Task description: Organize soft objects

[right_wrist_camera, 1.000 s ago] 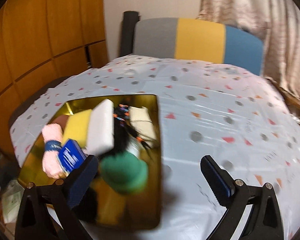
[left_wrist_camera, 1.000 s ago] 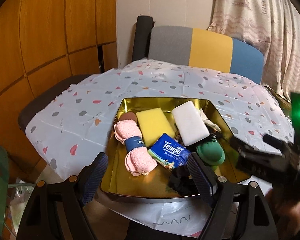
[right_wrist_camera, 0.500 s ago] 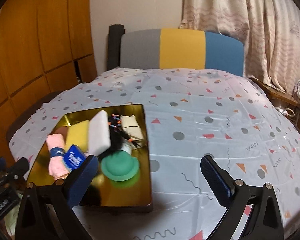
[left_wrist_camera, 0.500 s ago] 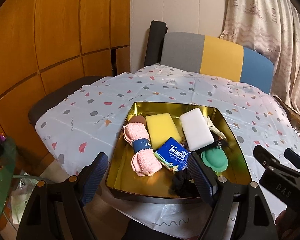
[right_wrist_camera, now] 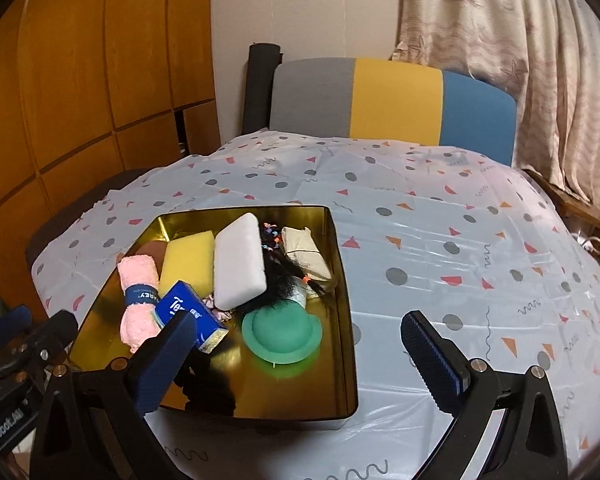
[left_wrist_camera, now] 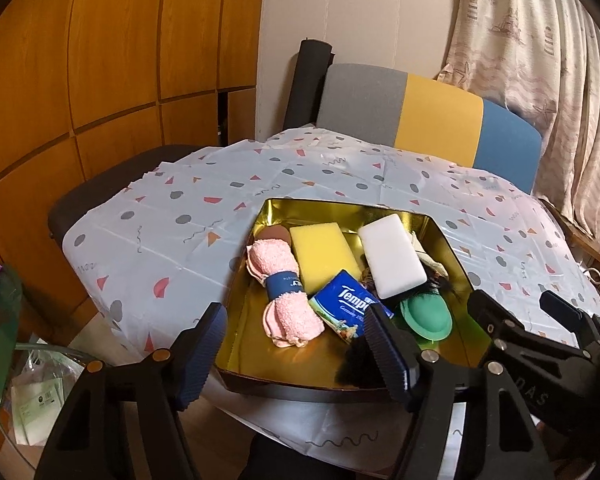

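Left tongs (left_wrist_camera: 296, 340), just narrowing yet empty, hover above the gold tray's (left_wrist_camera: 340, 205) near edge; right tongs (right_wrist_camera: 296, 344) spread, empty. Pink towel roll (left_wrist_camera: 284, 292) lies at tray's left: centre over its band, then pinch gently.

table (right_wrist_camera: 440, 240) covered by patterned white cloth | chair back (right_wrist_camera: 392, 100) in grey, yellow, blue seen at 12 o'clock | curtain (right_wrist_camera: 520, 40) at 2 o'clock | wood panelling (right_wrist_camera: 80, 80) at 10 o'clock

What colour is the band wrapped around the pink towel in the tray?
Dark blue with small white lettering, around the pink towel; clearest in the left wrist view.
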Demonstrator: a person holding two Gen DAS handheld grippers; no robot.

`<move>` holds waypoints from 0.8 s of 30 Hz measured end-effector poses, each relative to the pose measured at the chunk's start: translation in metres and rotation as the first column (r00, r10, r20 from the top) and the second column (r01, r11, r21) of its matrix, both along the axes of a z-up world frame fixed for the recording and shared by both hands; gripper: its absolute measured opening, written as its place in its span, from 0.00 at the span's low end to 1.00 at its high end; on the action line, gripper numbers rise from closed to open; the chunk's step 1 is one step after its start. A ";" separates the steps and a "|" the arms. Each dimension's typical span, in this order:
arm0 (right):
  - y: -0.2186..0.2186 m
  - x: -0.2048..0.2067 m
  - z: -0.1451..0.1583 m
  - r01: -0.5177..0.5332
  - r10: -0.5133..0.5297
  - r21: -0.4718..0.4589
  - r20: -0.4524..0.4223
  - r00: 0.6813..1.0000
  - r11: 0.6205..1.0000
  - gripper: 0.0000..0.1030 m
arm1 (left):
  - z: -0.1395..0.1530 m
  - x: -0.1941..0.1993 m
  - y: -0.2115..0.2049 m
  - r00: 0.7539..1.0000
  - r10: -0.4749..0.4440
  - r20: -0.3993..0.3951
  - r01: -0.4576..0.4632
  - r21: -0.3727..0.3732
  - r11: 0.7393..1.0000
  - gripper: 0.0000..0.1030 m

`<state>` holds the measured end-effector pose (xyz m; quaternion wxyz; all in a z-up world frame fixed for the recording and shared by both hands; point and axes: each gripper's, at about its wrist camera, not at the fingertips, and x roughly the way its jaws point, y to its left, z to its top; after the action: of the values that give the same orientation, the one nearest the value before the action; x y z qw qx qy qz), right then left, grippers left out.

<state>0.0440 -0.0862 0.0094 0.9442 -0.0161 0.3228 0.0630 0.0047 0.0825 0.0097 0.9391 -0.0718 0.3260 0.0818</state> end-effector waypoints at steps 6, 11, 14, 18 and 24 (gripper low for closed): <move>-0.006 -0.003 0.009 0.029 -0.029 0.022 0.014 0.999 0.999 1.00 | 0.000 0.002 0.009 0.999 0.033 -0.005 -0.033 0.000 0.999 0.66; -0.003 -0.007 0.010 0.012 -0.012 0.019 0.013 1.000 1.000 1.00 | -0.003 0.004 0.008 0.999 0.034 -0.033 -0.034 0.024 0.999 0.66; -0.001 -0.009 0.009 -0.001 0.001 0.017 0.009 1.000 1.000 1.00 | -0.003 0.003 0.007 0.999 0.036 -0.038 -0.035 0.025 0.999 0.66; -0.001 -0.010 0.006 -0.006 0.006 0.022 0.004 1.000 1.000 1.00 | -0.002 0.003 0.006 0.999 0.022 -0.047 -0.021 0.023 1.000 0.66; 0.001 -0.011 -0.001 -0.022 0.022 0.024 -0.017 1.000 0.999 1.00 | 0.001 0.000 0.006 0.999 0.033 -0.012 -0.033 0.047 0.998 0.55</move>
<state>0.0333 -0.0857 0.0083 0.9407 -0.0079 0.3302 0.0772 0.0046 0.0888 0.0108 0.9369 -0.0548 0.3288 0.1052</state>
